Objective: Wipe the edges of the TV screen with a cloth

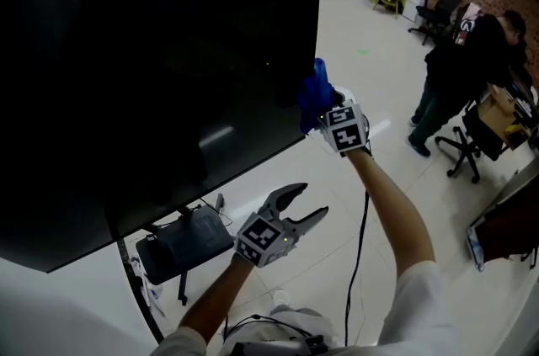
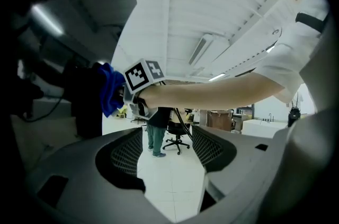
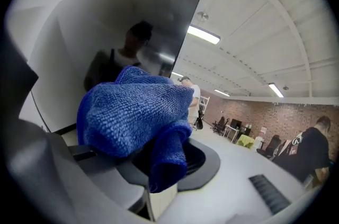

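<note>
The right gripper [image 1: 327,112] is clamped on a bunched blue microfibre cloth [image 1: 313,93]. It holds the cloth at the right-hand edge of the large black TV screen [image 1: 152,68], near its lower corner, likely so the wad folds over the bezel for wiping. Whether the cloth actually presses on the edge is hard to tell. The left gripper [image 1: 312,200] hangs below the screen with its jaws wide apart and empty, clear of the stroke.

White floor [image 1: 370,77] with black office chairs [image 1: 465,146]
</note>
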{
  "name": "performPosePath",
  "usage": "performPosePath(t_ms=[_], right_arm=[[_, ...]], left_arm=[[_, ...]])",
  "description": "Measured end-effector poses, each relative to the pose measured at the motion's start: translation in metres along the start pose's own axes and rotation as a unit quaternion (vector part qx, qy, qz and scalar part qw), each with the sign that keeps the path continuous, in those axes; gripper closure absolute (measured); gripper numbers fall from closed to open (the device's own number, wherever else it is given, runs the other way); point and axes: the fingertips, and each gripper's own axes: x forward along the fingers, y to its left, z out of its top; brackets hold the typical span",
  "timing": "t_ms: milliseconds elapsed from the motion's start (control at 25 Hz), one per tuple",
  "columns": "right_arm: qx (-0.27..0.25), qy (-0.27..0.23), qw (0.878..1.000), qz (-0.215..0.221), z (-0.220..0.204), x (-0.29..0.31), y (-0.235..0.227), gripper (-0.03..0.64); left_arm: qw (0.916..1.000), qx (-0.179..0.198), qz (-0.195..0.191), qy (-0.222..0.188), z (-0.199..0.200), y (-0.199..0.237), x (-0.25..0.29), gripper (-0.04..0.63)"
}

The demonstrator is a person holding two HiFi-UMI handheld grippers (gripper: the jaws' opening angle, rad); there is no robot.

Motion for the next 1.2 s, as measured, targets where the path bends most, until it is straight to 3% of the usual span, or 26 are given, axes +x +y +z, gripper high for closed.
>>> performPosePath(t_ms=[280,440,640,760,1000,1200], right_arm=[[0.013,0.077,0.997,0.027,-0.093,0.022,0.035,0.537],[0.056,0.114,0.991,0.035,-0.14,0.028,0.052,0.537],[0.103,0.177,0.979,0.027,-0.207,0.03,0.072,0.537],[0.138,0.218,0.966,0.019,-0.245,0.029,0.091,0.538],[0.2,0.218,0.955,0.018,-0.265,0.035,0.121,0.537],[0.316,0.198,0.926,0.064,-0.237,0.032,0.162,0.537]], left_arm=[[0.9993,-0.026,0.027,-0.003,-0.014,0.018,-0.013,0.313],[0.9992,-0.026,0.03,-0.003,-0.024,0.019,-0.022,0.313],[0.9978,-0.045,0.049,-0.001,-0.039,0.023,-0.036,0.313],[0.998,-0.033,0.053,0.007,-0.058,0.028,-0.05,0.313],[0.9943,-0.061,0.088,0.002,-0.065,0.04,-0.08,0.313],[0.9937,-0.059,0.095,-0.001,-0.077,0.04,-0.101,0.313]])
